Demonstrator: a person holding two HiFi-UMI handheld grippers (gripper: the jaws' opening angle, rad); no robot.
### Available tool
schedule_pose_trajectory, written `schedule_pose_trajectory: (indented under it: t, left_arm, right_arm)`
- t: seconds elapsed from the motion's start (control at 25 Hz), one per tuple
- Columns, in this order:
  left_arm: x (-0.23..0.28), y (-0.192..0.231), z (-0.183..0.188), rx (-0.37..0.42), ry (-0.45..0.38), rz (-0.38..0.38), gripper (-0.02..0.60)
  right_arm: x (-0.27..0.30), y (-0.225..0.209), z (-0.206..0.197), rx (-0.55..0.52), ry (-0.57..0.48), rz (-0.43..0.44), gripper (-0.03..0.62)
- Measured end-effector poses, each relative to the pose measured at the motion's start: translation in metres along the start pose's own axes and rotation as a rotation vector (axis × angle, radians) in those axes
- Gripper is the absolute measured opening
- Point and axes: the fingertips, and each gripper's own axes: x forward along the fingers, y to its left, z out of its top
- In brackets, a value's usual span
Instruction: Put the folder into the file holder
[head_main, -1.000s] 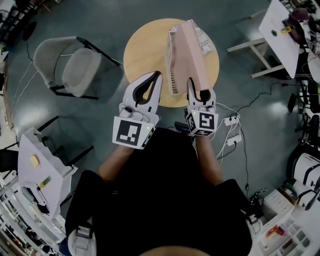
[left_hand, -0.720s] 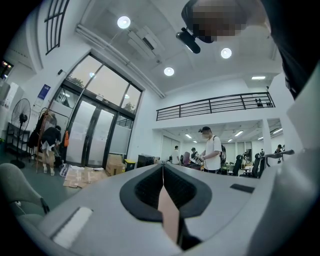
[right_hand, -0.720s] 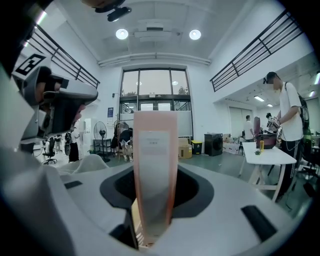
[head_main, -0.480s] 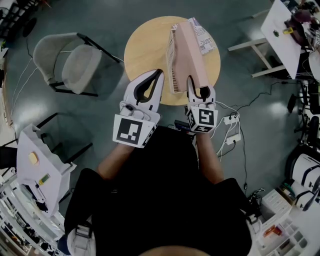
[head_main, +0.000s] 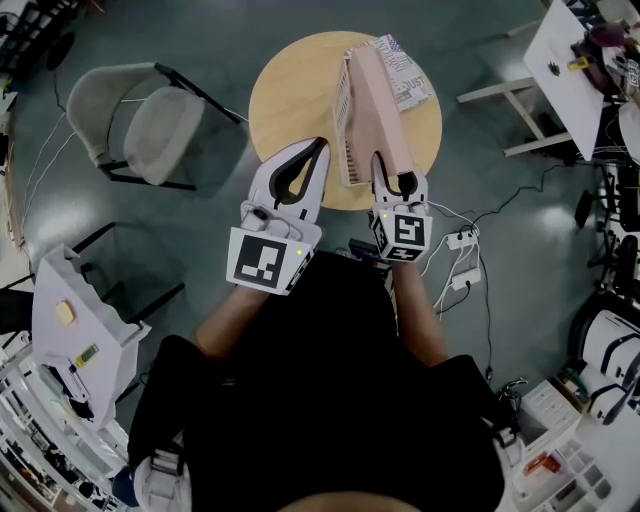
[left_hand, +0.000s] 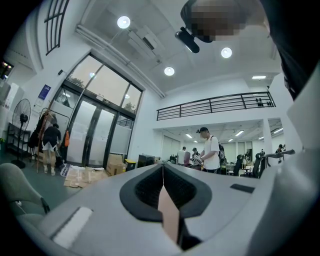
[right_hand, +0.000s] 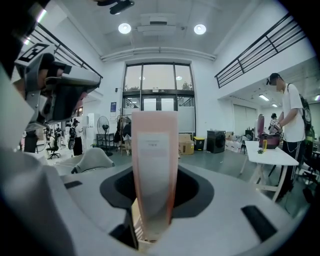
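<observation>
Pale pink, long and narrow card folder (head_main: 385, 105), seen spine-on from the right gripper view, where a white rectangular label sits on the upper spine. It is held over the right half of the round light-wood table (head_main: 290, 90), with its near end clamped between the jaws of the right gripper (head_main: 393, 180), which press on both of its faces. The folder runs away from the person and lies just beside and partly over the white slatted file holder (head_main: 346, 150), which stands on the table. Whether its lower edge has entered the holder cannot be told. In the right gripper view the holder's slats show just below and left of the spine.

The left gripper (head_main: 318, 148) hovers at the table's near edge, left of the holder, its jaw tips closed against each other with nothing gripped.

Count: one folder, one file holder, two grippers, one round table. Also one printed sheet (head_main: 405, 70) lying at the table's far right rim, touching the folder's far end in the head view, and one grey padded chair (head_main: 150, 130) on the floor to the left, apart from the table
</observation>
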Motion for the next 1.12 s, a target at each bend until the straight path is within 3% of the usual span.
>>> schedule_pose_trajectory:
  t: [1.12]
  left_arm:
    - [0.005, 0.011, -0.002, -0.017, 0.005, 0.041, 0.006]
  right_arm:
    - [0.016, 0.002, -0.028, -0.034, 0.104, 0.037, 0.147]
